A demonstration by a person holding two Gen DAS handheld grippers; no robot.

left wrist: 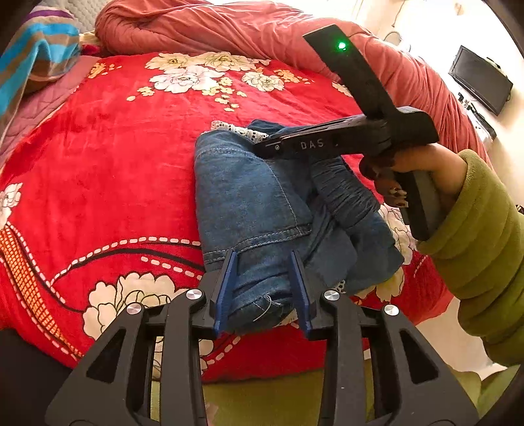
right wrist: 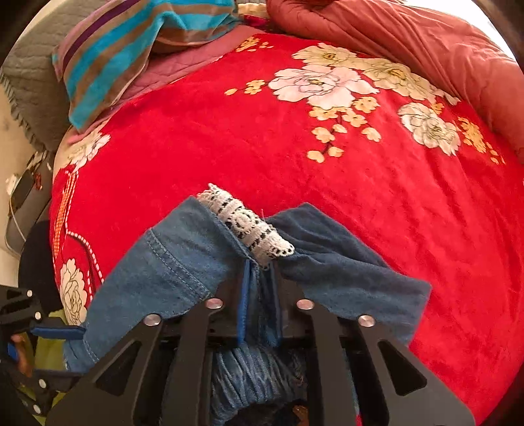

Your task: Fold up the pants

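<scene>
Blue denim pants (left wrist: 262, 203) with white lace trim (left wrist: 239, 129) lie folded in a bundle on the red floral blanket (left wrist: 114, 157). My left gripper (left wrist: 263, 262) has its blue fingers around the near end of the bundle, gripping the thick fold. My right gripper (right wrist: 260, 272) is shut on the far edge of the pants (right wrist: 183, 272), next to the lace (right wrist: 249, 226). The right gripper also shows in the left wrist view (left wrist: 327, 144), held by a hand in a green sleeve.
A rumpled rust-red quilt (left wrist: 229, 26) lies along the far side of the bed. A blue striped blanket (right wrist: 124, 52) sits at the head, left. A dark screen (left wrist: 479, 83) stands off the bed at the right.
</scene>
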